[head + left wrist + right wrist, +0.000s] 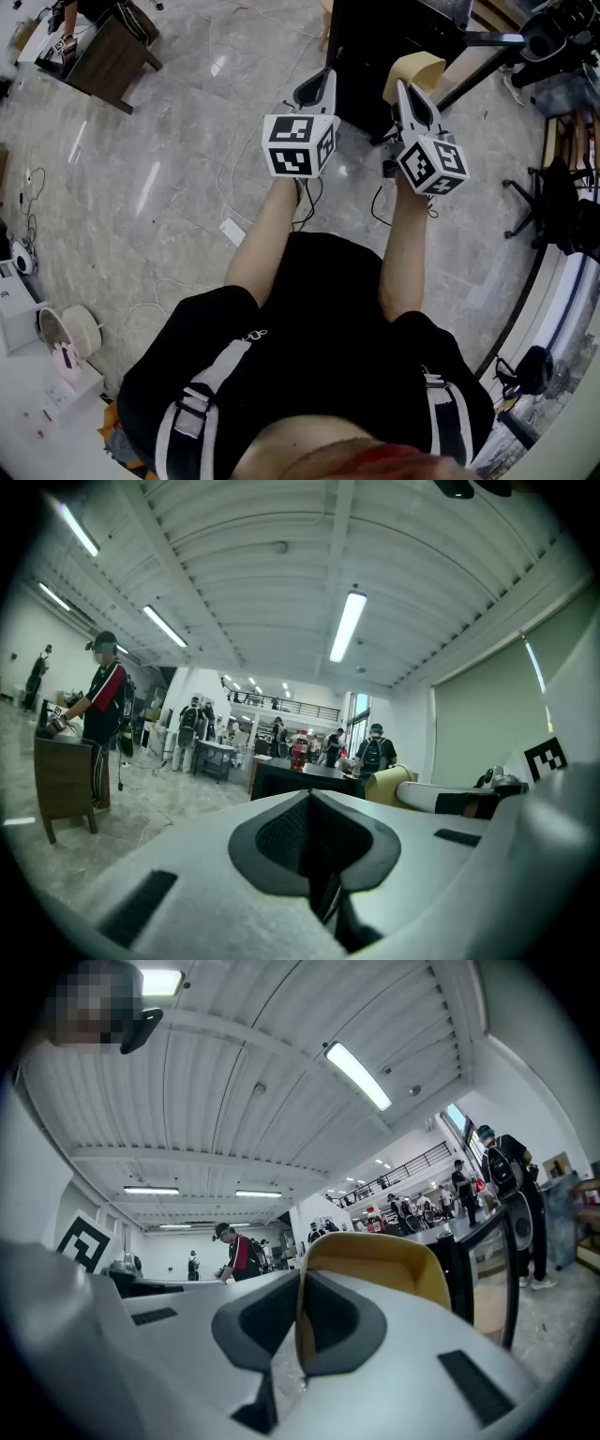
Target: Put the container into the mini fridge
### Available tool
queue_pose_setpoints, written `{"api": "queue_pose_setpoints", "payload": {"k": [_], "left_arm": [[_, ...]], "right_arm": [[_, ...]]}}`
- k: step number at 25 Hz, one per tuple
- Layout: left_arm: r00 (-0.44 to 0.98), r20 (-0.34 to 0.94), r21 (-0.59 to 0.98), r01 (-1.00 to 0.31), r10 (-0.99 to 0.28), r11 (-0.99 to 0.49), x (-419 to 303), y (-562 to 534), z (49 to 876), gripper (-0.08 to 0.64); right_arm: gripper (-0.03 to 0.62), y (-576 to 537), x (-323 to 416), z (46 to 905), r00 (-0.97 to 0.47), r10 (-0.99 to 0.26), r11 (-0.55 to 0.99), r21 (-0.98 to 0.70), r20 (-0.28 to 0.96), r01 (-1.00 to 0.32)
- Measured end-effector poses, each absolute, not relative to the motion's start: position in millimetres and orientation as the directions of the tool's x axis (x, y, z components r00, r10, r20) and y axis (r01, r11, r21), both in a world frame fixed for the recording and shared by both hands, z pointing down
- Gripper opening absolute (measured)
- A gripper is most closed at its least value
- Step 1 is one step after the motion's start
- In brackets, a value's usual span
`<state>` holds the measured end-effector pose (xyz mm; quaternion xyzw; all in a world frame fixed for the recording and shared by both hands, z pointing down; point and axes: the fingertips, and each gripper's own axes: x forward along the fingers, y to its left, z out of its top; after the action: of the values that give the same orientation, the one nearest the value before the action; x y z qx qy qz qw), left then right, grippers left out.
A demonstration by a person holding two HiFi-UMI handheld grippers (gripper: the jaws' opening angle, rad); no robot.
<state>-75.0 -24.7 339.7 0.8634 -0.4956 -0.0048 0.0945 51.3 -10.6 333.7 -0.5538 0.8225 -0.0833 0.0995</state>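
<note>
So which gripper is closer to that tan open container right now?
Right. The right gripper has its fingers shut on the wall of the tan open plastic container, holding it. The left gripper is shut and empty, off to the container's left, not touching it.

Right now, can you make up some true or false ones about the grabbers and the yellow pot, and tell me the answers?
1. The right gripper pinches the yellow container by its wall. True.
2. The left gripper holds the container too. False: its jaws are together with nothing between them.
3. The container sits inside the black mini fridge. False: it is held in the air in front of the fridge, outside it.
4. A person in a red and black top stands at a brown desk. True.
</note>
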Motion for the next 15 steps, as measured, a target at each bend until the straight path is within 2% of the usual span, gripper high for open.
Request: {"api": "queue_pose_setpoints", "payload": {"k": [15], "left_arm": [[0.53, 0.128, 0.211, -0.84, -0.838, -0.499, -86.9, -32.5, 366.2, 0.009]], "right_arm": [[0.02, -15.2, 36.8, 355.7, -0.357, -0.933, 0.354, -0.278, -0.04, -0.893]]}}
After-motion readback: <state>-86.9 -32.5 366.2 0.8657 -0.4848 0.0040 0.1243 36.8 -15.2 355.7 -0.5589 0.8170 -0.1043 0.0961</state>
